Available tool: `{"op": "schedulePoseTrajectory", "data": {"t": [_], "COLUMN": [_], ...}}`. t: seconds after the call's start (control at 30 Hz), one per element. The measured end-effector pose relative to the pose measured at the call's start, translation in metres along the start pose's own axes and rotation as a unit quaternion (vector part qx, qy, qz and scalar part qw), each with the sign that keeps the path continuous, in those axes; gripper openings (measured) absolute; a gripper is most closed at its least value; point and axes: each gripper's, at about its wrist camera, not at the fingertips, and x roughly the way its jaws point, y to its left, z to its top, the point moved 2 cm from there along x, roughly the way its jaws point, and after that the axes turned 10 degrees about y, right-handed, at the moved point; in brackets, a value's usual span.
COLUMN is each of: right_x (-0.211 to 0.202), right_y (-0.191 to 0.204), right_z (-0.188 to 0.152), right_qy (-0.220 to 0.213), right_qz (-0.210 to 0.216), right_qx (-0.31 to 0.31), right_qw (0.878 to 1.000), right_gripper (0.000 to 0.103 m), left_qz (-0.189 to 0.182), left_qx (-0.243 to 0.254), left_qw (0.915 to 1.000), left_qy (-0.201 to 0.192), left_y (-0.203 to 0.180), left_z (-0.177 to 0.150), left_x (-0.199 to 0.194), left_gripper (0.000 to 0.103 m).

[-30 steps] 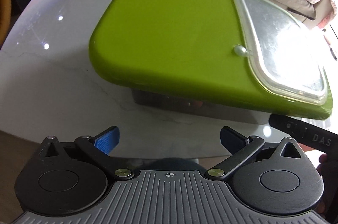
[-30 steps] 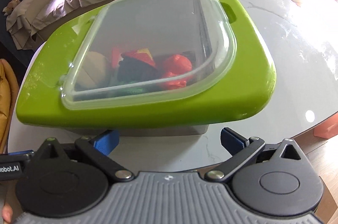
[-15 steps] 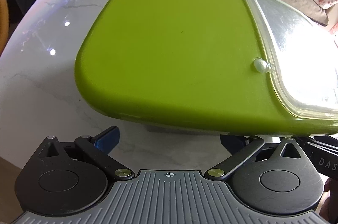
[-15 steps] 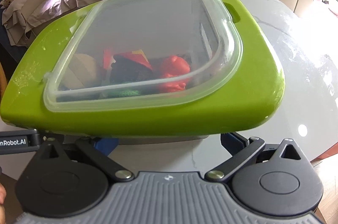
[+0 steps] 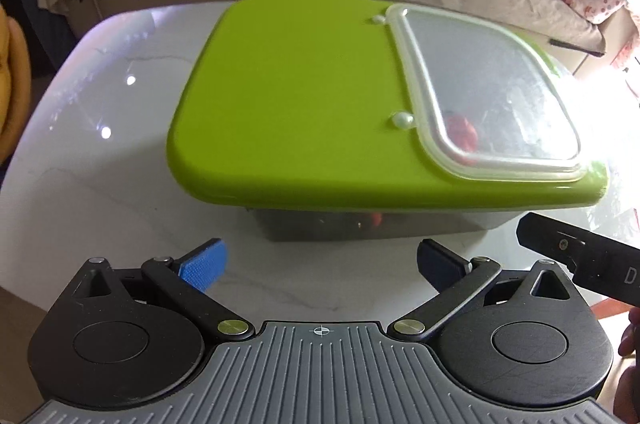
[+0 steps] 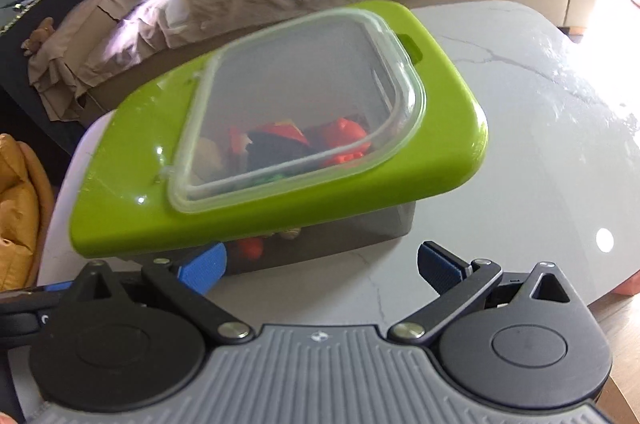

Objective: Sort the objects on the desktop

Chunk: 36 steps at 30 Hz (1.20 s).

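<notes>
Both grippers, left [image 5: 318, 262] and right [image 6: 320, 262], are wide open and hold nothing. The closed box [image 5: 304, 104] stands on the table [image 5: 100, 192] before them.

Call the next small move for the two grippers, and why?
Probably draw both back from the bin. Its green lid sits on, the clear flap lies flat over the toys, and the left gripper and right gripper are open, holding nothing, just short of it. Only the white table shows around it, so sorting looks done.
</notes>
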Motion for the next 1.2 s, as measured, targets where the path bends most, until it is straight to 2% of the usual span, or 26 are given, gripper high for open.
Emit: {"op": "schedulePoseTrajectory", "data": {"t": [0.13, 0.3, 0.43, 0.7, 0.93, 1.13, 1.2], "right_x": [-0.029, -0.044, -0.053, -0.065, -0.064, -0.051, -0.048], "right_y": [0.010, 0.018, 0.025, 0.034, 0.029, 0.029, 0.028], "right_z": [-0.009, -0.010, -0.008, -0.017, -0.012, -0.010, -0.009], "right_qy": [-0.014, -0.018, -0.024, -0.031, -0.031, -0.021, -0.020], "right_qz": [-0.017, -0.010, -0.013, -0.050, -0.065, -0.069, -0.070], "right_qx": [-0.037, -0.048, -0.061, -0.083, -0.076, -0.079, -0.077], "right_qw": [0.999, 0.999, 0.998, 0.995, 0.995, 0.994, 0.994], "right_gripper": [0.103, 0.103, 0.103, 0.103, 0.103, 0.103, 0.103], "left_qz": [0.046, 0.066, 0.057, 0.046, -0.017, 0.032, 0.036], "left_qx": [0.000, -0.001, -0.012, -0.028, -0.060, -0.033, -0.032], "left_qw": [0.9970, 0.9948, 0.9954, 0.9959, 0.9972, 0.9981, 0.9980], "left_qy": [-0.063, -0.077, -0.076, -0.073, -0.041, -0.042, -0.041], "left_y": [-0.001, -0.009, -0.012, -0.009, -0.008, -0.019, -0.019], "left_z": [-0.008, -0.009, 0.000, -0.014, -0.011, -0.011, -0.009], "left_x": [-0.032, -0.053, -0.051, -0.055, -0.035, -0.030, -0.030], "left_gripper": [0.103, 0.103, 0.103, 0.103, 0.103, 0.103, 0.103]}}
